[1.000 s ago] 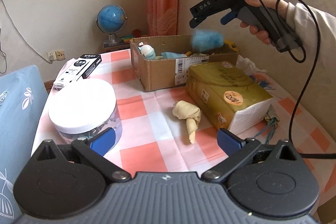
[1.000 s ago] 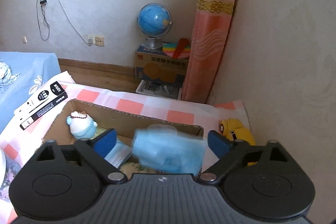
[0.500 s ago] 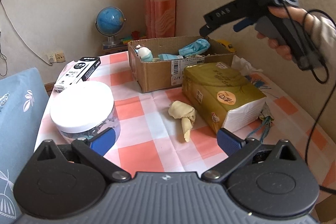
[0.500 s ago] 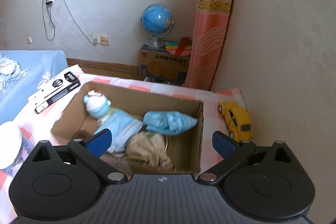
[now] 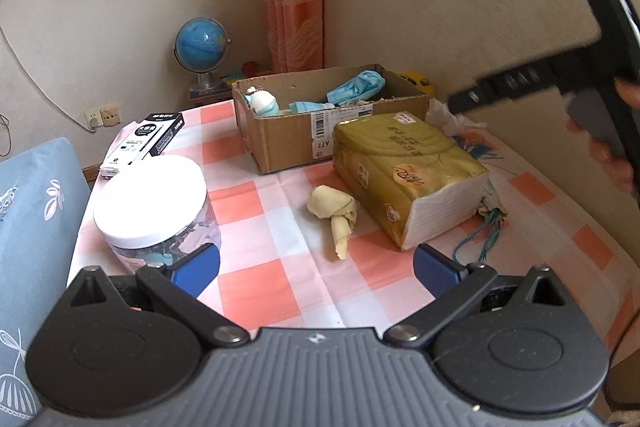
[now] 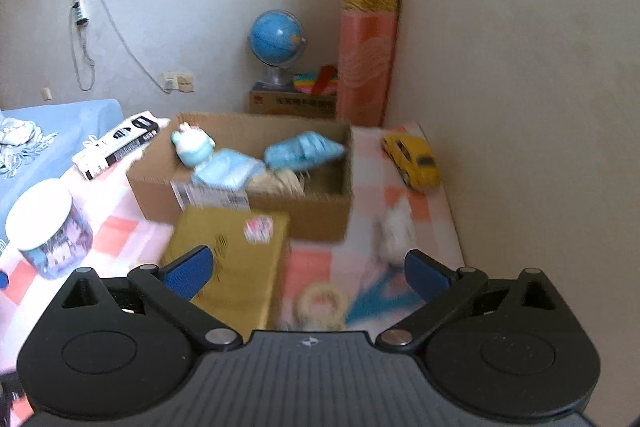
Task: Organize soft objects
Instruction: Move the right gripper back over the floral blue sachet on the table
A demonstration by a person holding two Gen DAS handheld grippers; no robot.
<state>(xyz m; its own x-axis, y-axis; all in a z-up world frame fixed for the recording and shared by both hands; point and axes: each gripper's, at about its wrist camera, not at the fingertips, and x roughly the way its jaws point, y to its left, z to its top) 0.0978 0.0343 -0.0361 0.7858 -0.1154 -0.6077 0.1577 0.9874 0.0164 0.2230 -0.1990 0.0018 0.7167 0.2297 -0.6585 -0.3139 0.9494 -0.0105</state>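
The yellow cloth [image 5: 334, 215] lies on the table [image 5: 276, 283] just ahead of the empty, wide-open left gripper [image 5: 316, 269], at about 12 o'clock, long axis pointing toward it, while the right gripper [image 6: 307, 273], also wide and empty, hangs farther off by the box [image 5: 280, 137].

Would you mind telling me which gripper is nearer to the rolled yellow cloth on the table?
Left. The left gripper faces the yellow cloth just beyond its open fingers; the right gripper hangs raised behind the tissue pack.
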